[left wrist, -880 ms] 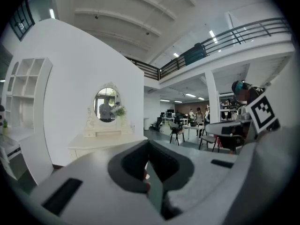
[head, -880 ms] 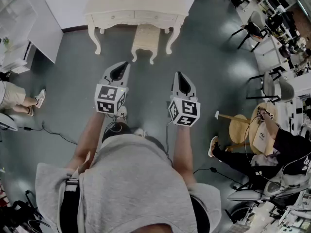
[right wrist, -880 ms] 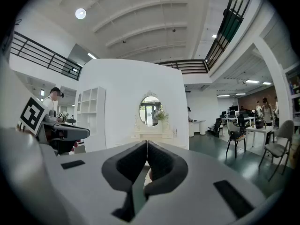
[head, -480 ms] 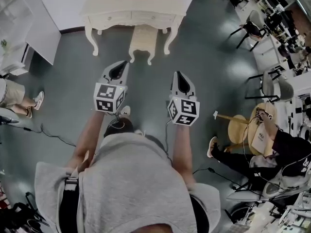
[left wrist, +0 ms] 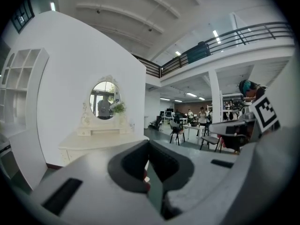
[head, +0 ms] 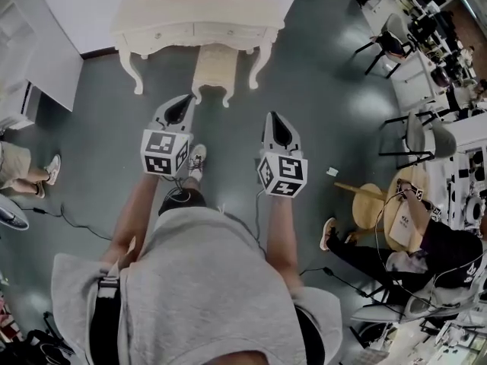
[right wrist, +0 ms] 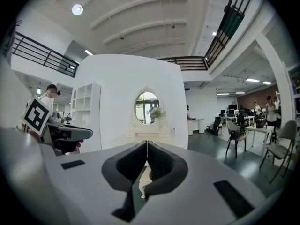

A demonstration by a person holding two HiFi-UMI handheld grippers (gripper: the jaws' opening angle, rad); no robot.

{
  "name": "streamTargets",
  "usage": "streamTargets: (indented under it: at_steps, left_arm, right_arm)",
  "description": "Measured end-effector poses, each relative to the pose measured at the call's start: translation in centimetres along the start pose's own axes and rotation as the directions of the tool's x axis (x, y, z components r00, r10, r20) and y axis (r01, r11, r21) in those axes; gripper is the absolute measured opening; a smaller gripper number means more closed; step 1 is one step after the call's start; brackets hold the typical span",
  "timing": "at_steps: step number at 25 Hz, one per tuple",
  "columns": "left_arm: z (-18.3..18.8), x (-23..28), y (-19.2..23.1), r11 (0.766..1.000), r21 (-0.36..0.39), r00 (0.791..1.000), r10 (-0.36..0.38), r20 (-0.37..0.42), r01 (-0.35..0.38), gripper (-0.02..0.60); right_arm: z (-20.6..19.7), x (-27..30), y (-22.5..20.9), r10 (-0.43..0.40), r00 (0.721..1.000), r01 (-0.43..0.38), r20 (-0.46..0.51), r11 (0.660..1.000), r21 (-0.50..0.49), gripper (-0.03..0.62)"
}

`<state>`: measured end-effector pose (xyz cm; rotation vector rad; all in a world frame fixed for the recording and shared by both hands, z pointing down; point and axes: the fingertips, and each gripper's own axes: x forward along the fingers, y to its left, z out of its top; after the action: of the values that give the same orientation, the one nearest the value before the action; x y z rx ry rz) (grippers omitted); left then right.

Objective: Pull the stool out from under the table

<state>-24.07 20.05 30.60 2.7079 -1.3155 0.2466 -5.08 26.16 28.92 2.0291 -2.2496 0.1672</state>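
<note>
The grey floor (head: 319,97) fills most of the head view. At its far side the cream table (head: 194,30) stands against a white wall, ahead of both pairs of jaws and well apart from them. Its oval mirror (right wrist: 147,108) shows just above the right gripper's closed tips.

The stool (head: 214,65) is tucked between the table's legs, with its seat partly under the top and its front legs out on the floor. It lies ahead of the left gripper (head: 186,100) and ahead and to the left of the right gripper (head: 272,117), touching neither.

Both grippers are held level in front of the person. Each has its jaws pressed together with nothing between them.

This looks like the approach step, with the pull not yet begun. The next move would be to close the gap, come down to seat height, spread the jaws, and take hold of the stool's front edge or a leg before drawing it straight back.
</note>
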Motion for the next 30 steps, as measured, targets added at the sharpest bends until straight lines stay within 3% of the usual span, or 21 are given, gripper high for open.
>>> streamTargets:
  at_steps: [16,30]
  left_arm:
    - [0.9,21.9,12.8,0.996,-0.036,0.992,-0.089,-0.091,0.086,0.005]
    - [-2.1,33.9,22.1,0.993,-0.091,0.977,-0.093,-0.192,0.076,0.005]
  right_arm:
    - [0.5,24.4,-3.8,-0.018,0.995,0.022,-0.095,0.999,0.045,0.015]
    - [-3.1,40.0,-5.8,0.001,0.977,0.017,-0.214,0.996,0.083,0.015]
